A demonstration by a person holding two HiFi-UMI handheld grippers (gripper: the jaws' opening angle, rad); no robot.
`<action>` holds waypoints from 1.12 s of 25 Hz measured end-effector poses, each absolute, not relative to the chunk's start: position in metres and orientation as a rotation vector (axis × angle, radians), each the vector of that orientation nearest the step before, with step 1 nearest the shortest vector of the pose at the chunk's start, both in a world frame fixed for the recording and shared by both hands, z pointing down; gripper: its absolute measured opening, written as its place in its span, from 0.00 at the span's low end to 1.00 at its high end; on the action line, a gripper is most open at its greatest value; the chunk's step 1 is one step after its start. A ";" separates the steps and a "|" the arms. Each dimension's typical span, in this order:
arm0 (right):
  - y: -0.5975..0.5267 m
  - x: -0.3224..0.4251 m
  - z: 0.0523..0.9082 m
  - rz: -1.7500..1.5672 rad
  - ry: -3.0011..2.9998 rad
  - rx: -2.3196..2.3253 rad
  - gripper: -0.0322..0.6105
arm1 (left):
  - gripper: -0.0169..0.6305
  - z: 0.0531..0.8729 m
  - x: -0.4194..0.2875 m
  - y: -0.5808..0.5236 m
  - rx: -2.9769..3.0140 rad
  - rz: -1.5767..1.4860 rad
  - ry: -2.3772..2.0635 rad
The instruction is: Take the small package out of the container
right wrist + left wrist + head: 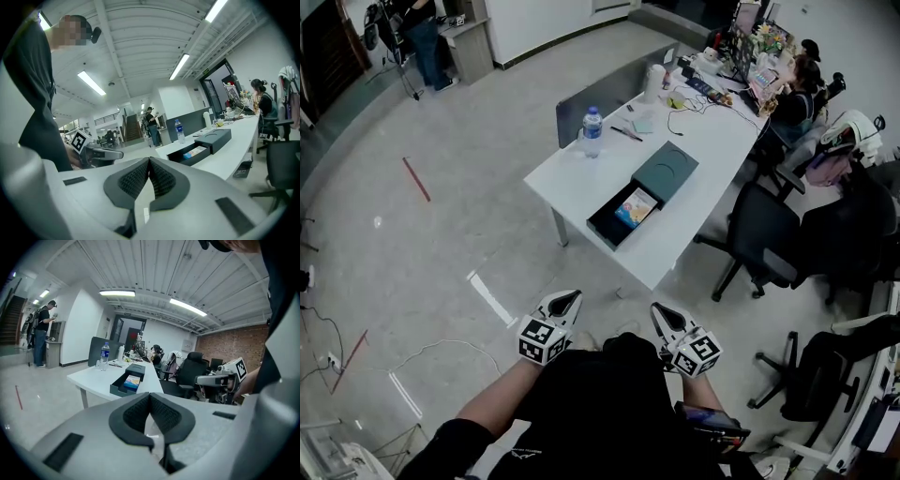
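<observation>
A dark open container [611, 225] lies on the white table [581, 187], with a small colourful package [636, 208] inside it. Its dark lid [666, 172] rests just beyond, partly over the container's far end. My left gripper [570, 298] and right gripper [660, 312] hang close to my body, well short of the table's near edge, both shut and empty. In the left gripper view the pads [140, 411] meet, and the container [123, 386] with the package [132, 381] sits far ahead. The right gripper view shows closed pads [161, 178] and the container [187, 154] off to the right.
A water bottle [592, 131] stands at the table's far left corner. Pens, cables and desk clutter [694, 84] fill the far end. Black office chairs [769, 234] stand to the right of the table, with a seated person [792, 94] beyond. Red tape marks [416, 178] lie on the floor.
</observation>
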State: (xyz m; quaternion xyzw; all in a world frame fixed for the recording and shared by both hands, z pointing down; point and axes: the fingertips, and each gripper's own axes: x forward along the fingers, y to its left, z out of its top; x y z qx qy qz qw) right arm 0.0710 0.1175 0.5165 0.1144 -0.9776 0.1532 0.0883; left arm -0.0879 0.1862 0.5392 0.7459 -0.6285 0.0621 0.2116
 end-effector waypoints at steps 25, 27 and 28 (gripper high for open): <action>0.087 0.027 0.524 0.476 -2.890 0.249 0.09 | 0.04 0.551 -0.124 0.172 1.972 0.148 -1.802; 0.078 0.021 0.523 0.480 -2.891 0.247 0.09 | 0.04 0.551 -0.128 0.164 1.970 0.155 -1.799; 0.074 0.018 0.523 0.484 -2.892 0.245 0.09 | 0.04 0.551 -0.130 0.159 1.968 0.157 -1.798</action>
